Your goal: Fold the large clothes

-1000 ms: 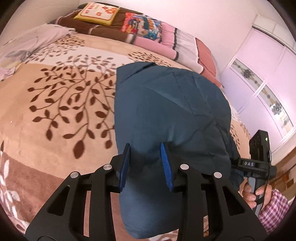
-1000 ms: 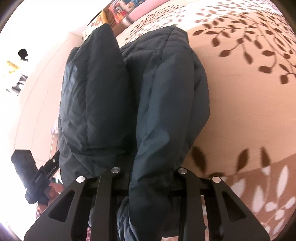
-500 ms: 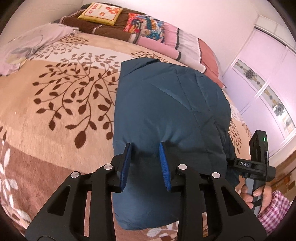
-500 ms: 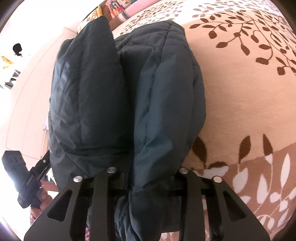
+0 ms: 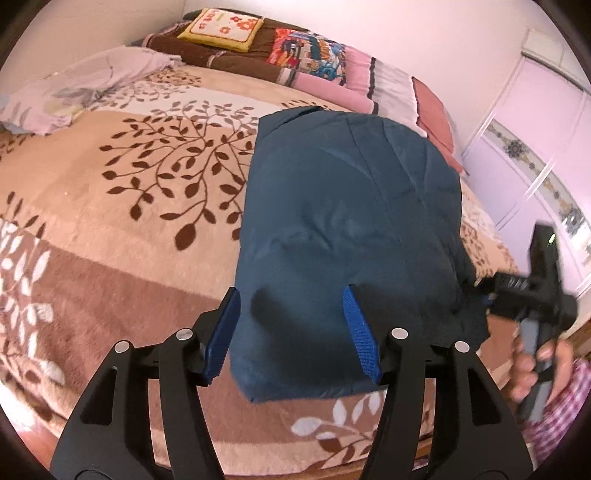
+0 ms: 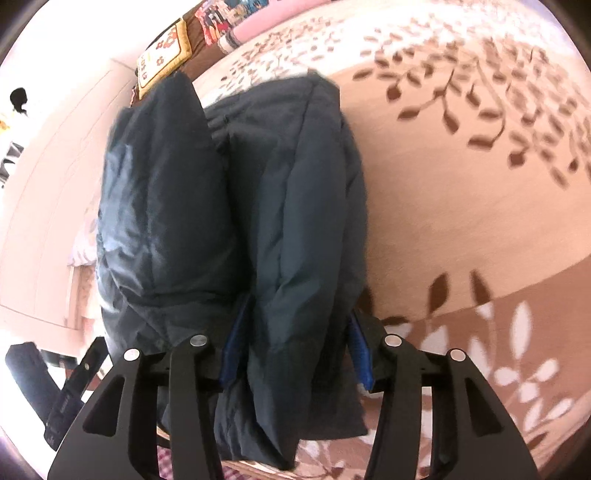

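A: What is the garment like?

B: A padded dark-blue jacket [image 5: 347,236], smooth shell with faint quilting seams, folded into a thick rounded bundle. It lies on a plush bedspread [image 5: 110,206] printed with brown branches and leaves on beige, cream leaves on a brown band nearer the camera.

A: And the left gripper [image 5: 291,332]?

B: Black frame, ribbed blue pads [image 5: 360,334]. Its jaws are opening. The near end of the jacket sits between them, running away toward twelve o'clock; the pads stand clear of the fabric at nine and three.

A: The right gripper [image 6: 295,350]?

B: Also opening. One puffy folded layer lies between its pads and bulges toward twelve; a second fold rises at about ten o'clock, outside the jaws. Whether the pads touch the cloth, I cannot tell, since the fabric fills the gap.

A: Anything else?

B: Pillows [image 5: 221,29] at the headboard, twelve o'clock in the left view. At four o'clock there, blurred, a hand [image 5: 535,365] holds the other gripper's handle.
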Tool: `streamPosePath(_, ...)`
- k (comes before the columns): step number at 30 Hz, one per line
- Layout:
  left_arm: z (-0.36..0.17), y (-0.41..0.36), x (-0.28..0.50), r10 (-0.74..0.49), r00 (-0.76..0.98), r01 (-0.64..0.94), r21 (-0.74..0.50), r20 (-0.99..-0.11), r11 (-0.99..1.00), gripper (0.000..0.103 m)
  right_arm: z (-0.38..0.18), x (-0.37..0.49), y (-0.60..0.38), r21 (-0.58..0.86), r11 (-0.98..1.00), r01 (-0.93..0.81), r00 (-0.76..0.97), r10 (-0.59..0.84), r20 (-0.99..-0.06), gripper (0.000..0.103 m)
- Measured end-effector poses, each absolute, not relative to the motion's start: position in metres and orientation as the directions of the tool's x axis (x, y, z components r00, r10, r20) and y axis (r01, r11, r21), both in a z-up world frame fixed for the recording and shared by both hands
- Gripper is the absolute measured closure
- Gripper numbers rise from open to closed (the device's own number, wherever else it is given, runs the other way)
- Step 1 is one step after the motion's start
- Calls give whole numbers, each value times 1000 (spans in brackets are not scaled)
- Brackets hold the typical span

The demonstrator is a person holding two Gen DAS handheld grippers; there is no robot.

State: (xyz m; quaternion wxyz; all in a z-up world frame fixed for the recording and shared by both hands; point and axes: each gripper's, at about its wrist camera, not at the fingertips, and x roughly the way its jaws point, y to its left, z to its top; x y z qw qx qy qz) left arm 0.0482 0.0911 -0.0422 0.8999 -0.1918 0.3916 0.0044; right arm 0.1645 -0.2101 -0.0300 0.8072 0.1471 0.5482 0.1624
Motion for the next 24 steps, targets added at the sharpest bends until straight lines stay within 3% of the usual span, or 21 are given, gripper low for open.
streamPosePath(3,-41,86,42,-119,689,-161,-311,-715,937,46,-3,157,-206,338,932,-127,418,360,-834,54)
streamPosePath(7,-43,81,42,-134,679,-153,-318,-722,936,46,48,151,-192,238,947,-215,557,319,-767,74)
streamPosePath(8,-43,80,42,-135,677,-153,-318,-723,936,46,57,155,-185,244,939,-244,560,341,-755,82)
streamPosePath(11,-45,78,42,-140,674,-150,-320,-725,935,46,77,169,-150,292,880,-374,492,455,-742,95)
streamPosePath(16,-46,72,42,-129,667,-149,-302,-733,942,46,85,215,-92,268,863,-429,444,459,-769,97)
streamPosePath(24,-46,60,43,-127,656,-128,-276,-744,953,46,8,272,-88,74,949,-307,382,194,-904,102)
